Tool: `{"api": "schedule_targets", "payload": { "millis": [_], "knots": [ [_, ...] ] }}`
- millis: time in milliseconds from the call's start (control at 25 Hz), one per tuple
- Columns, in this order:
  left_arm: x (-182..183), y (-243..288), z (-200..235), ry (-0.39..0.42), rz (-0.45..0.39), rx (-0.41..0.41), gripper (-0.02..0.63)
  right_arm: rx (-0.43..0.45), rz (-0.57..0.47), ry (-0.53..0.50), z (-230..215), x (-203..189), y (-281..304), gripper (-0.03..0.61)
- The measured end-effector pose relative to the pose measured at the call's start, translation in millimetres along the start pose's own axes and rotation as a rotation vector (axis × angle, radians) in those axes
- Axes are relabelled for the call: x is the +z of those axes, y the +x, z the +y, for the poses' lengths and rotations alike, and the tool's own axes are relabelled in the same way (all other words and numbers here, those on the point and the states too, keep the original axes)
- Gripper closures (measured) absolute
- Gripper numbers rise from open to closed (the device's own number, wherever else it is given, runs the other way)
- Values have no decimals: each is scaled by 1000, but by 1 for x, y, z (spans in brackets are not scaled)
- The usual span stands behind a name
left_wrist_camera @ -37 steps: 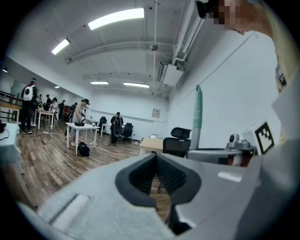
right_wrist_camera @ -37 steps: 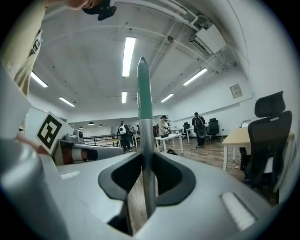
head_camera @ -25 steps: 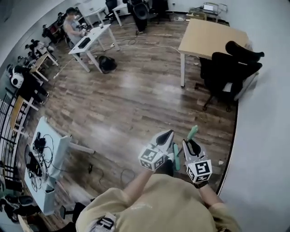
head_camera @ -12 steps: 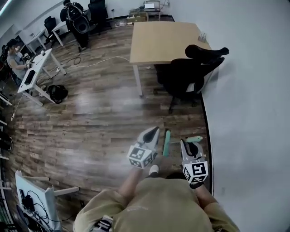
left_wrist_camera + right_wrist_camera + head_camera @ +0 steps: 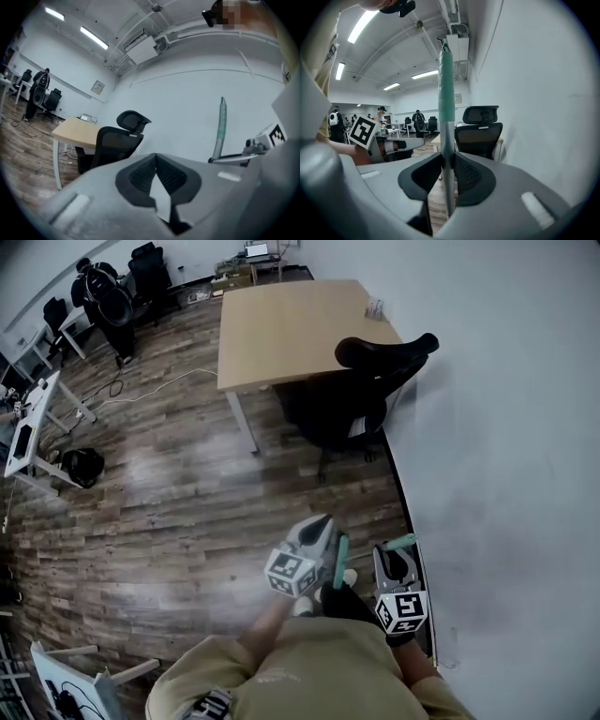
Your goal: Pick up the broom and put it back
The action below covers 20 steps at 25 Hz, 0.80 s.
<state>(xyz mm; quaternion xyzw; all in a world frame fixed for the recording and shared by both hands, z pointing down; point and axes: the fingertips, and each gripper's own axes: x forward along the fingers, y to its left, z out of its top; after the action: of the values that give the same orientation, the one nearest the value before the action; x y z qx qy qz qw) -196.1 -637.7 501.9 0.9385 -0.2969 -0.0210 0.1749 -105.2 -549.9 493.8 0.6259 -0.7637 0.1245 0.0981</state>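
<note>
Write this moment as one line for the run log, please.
left gripper: shut, empty | right gripper: shut on broom, handle roughly upright | ahead: black chair, white wall

No legible text, brand or number anywhere. Only black-and-white square patterns on the marker cube (image 5: 363, 132) of the left gripper (image 5: 322, 526), left of the jaws in the right gripper view. Small wall sign (image 5: 97, 86) far beyond the left jaws, too small to read.

Wooden floor (image 5: 187, 493) bears a tan table (image 5: 291, 329), black office chair (image 5: 349, 407) and perhaps a bag (image 5: 82, 465).
</note>
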Motion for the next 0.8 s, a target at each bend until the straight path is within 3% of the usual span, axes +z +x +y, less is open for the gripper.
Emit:
{"api": "schedule_targets", "payload": {
  "millis": [120,240,440,800],
  "knots": [
    [8,43,-1,46,34,-28,614,-31,-9,4,-40,-1,26,495],
    [16,93,-8,96,72,-67,614,-57,-72,-29,-85,22,48,499],
    [31,172,-29,151,84,-132,614,-146,-151,-11,-153,48,50,502],
    [-29,295,-114,167,251,-465,614,-446,-208,131,-271,35,13,502]
  ]
}}
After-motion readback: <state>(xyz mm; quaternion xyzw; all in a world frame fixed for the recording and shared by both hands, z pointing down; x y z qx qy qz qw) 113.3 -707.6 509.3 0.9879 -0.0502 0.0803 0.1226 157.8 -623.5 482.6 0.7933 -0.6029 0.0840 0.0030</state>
